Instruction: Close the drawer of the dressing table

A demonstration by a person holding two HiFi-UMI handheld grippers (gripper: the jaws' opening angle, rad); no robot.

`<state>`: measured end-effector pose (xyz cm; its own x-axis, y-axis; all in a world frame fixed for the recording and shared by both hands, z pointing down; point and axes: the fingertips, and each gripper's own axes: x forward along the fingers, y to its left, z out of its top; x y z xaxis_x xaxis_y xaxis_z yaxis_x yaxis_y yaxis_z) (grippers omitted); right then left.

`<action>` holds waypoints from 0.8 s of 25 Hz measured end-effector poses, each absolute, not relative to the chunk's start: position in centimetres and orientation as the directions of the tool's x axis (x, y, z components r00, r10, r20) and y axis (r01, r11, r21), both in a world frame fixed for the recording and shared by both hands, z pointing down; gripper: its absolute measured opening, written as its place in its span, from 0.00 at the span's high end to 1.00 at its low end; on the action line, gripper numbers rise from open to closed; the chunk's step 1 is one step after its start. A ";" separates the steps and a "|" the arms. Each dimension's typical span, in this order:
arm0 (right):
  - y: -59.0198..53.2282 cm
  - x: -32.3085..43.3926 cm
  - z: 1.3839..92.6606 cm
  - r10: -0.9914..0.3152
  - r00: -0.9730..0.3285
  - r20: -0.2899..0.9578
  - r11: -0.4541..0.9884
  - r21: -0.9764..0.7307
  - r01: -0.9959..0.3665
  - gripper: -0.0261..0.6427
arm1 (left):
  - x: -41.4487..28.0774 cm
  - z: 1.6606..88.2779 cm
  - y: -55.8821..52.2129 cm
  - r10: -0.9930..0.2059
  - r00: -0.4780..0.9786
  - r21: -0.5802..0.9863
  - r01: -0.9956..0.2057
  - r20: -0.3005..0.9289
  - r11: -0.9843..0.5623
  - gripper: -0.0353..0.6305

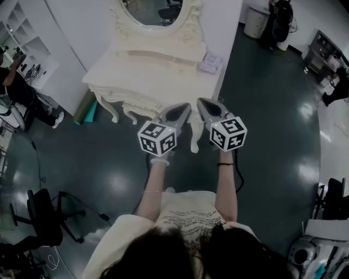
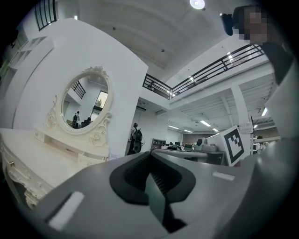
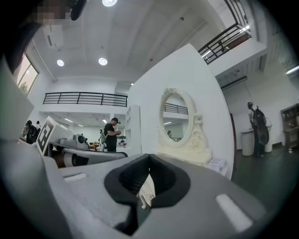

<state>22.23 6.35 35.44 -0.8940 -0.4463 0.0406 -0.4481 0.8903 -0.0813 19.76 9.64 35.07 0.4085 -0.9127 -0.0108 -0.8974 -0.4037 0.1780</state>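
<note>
The cream dressing table [image 1: 147, 71] with an oval mirror [image 1: 155, 11] stands against a white partition, just ahead of both grippers. Its carved front apron [image 1: 131, 103] faces me; I cannot make out whether a drawer stands out from it. My left gripper [image 1: 185, 107] and right gripper [image 1: 200, 101] are held level, side by side, before the table's front right corner, apart from it. Both have their jaws closed together with nothing between them. The left gripper view has the table [image 2: 28, 154] and mirror [image 2: 86, 100] to the left; the right gripper view shows the mirror [image 3: 177, 121] ahead.
A small pale box [image 1: 210, 61] lies on the tabletop's right end. A teal roll [image 1: 87, 109] leans by the table's left leg. A person [image 1: 22, 92] stands at the far left, and an office chair [image 1: 46, 215] sits on the dark floor at the lower left.
</note>
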 end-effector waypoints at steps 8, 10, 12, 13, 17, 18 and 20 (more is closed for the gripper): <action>5.4 22.7 35.6 -0.455 -0.890 0.025 0.884 -0.105 -0.455 0.96 | 18.9 35.3 9.4 -0.932 0.363 0.184 -0.916 0.000 -0.357 0.95; 5.2 22.2 35.9 -0.456 -0.889 0.032 0.883 -0.105 -0.457 0.96 | 18.5 35.6 9.2 -0.932 0.362 0.192 -0.915 0.002 -0.355 0.95; 5.0 21.5 36.2 -0.453 -0.891 0.041 0.884 -0.105 -0.455 0.96 | 17.9 35.8 8.9 -0.931 0.364 0.199 -0.913 0.000 -0.357 0.95; 4.7 21.1 36.3 -0.454 -0.890 0.044 0.884 -0.105 -0.456 0.96 | 17.6 35.9 8.5 -0.930 0.367 0.202 -0.911 0.000 -0.359 0.95; 2.9 20.4 36.8 -0.487 -0.872 0.042 0.864 -0.126 -0.488 0.96 | 16.8 36.8 7.1 -0.913 0.408 0.205 -0.895 0.019 -0.396 0.95; 2.3 20.1 36.9 -0.497 -0.867 0.043 0.857 -0.131 -0.498 0.96 | 16.4 37.0 6.7 -0.907 0.421 0.205 -0.890 0.024 -0.407 0.95; 1.5 19.2 37.4 -0.512 -0.857 0.057 0.846 -0.137 -0.515 0.96 | 15.1 37.1 5.9 -0.898 0.439 0.212 -0.881 0.027 -0.424 0.95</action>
<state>19.16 1.48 37.42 -0.8570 -0.5122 0.0568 -0.5149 0.8463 -0.1369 15.14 5.90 37.13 0.4387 -0.8982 0.0267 -0.8806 -0.4238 0.2121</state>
